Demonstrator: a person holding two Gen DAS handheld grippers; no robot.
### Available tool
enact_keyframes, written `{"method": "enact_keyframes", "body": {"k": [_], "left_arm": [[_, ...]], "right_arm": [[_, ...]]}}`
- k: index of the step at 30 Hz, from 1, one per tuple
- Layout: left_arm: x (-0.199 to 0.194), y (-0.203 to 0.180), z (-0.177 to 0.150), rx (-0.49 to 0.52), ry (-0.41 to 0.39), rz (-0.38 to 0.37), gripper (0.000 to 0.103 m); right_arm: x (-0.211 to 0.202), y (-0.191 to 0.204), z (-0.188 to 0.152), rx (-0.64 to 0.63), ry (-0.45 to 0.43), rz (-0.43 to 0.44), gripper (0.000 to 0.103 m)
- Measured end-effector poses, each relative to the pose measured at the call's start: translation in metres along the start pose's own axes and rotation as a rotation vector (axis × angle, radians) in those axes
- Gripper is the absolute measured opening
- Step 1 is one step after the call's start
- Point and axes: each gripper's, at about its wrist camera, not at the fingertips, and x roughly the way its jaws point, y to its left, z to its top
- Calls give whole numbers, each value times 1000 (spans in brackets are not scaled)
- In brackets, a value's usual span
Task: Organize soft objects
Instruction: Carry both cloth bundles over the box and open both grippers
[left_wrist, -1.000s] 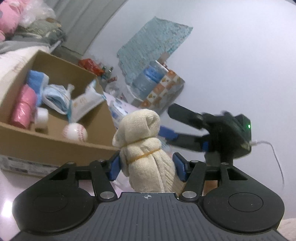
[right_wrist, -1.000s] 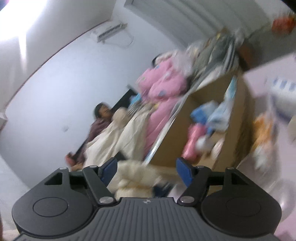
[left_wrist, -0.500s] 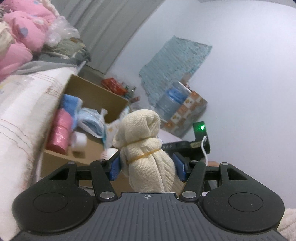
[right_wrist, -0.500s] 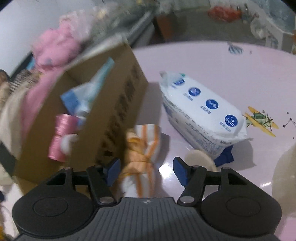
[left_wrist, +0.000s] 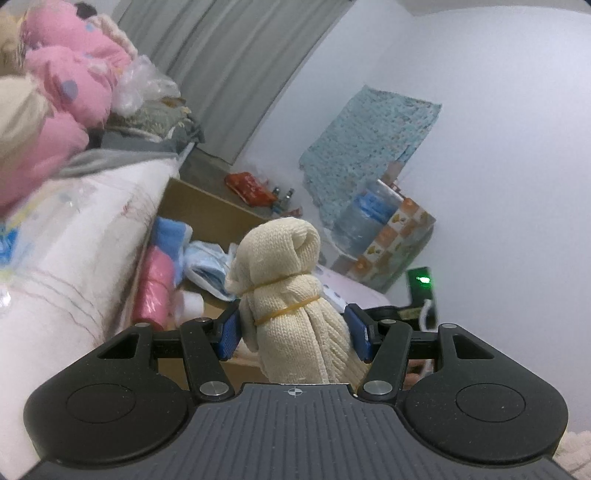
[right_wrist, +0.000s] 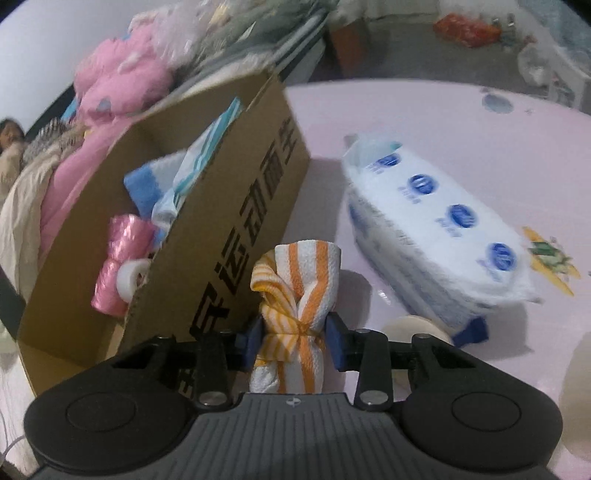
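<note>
1. Both pairs of jaws are clamped on cloth: the left gripper holds a cream knitted bundle tied with rubber bands, and the right gripper has just been closing and now pinches an orange-striped towel roll at its banded waist.
2. Each bundle stands lengthwise along its gripper's fingers, free end pointing away from the camera.
3. The striped roll sits on the pink table, just beside the printed outer wall of the cardboard box. The box opening lies up and to the left of the right jaws, so that wall probably has to be cleared first.
4. From the left wrist view, the box lies ahead and below the cream bundle, which seems nearer to a drop.
5. Inside the box are a pink plastic roll, a tape roll and blue-and-white cloths, leaving limited room.
6. A tissue pack lies to the right, clear of the path.
</note>
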Motion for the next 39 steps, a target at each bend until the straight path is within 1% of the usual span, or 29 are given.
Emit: {"method": "enact_keyframes", "body": {"k": [5,8,9,11,13,14,16,18,19,21,22,26,28,29,34,38,39], "left_arm": [[1,-12,17,66,11,68,58],[15,-18,31,121,61,119,58],[22,-20,35,141,82,133,58],[38,-21,40,163,128,170,58],[53,-20,42,182,173,185,58],[62,-19,42,181,199,197,58],[81,-13,44,173,252,209,58],[99,-5,47,143,301,214,58],[107,-1,48,126,326,212,58],[124,10,49,91,378,216,57],[131,13,48,85,402,224,58],[151,32,42,55,497,275,58],[158,40,39,50,538,296,58],[161,42,38,49,556,294,58],[166,39,32,87,597,296,59],[168,40,32,89,619,292,59],[169,39,32,92,619,293,60]], "right_arm": [[-40,-7,-2,40,-145,-8,48],[-70,-9,-7,32,-249,-38,48],[-80,-9,-9,30,-282,-36,48],[-98,-8,-8,41,-331,-11,48],[-113,-3,-9,46,-372,27,48],[-118,3,-8,43,-388,57,48],[-129,18,-5,27,-394,144,48],[-128,40,3,-1,-374,216,48],[-126,50,7,-16,-357,238,48],[-110,73,20,-38,-297,277,48],[-99,83,26,-45,-263,281,49],[-50,113,49,-50,-148,230,49],[-22,119,63,-31,-80,196,49],[-13,122,64,-28,-57,179,49],[28,127,67,-24,45,75,49],[50,122,61,-12,121,38,50],[52,122,60,-14,126,31,51]]}}
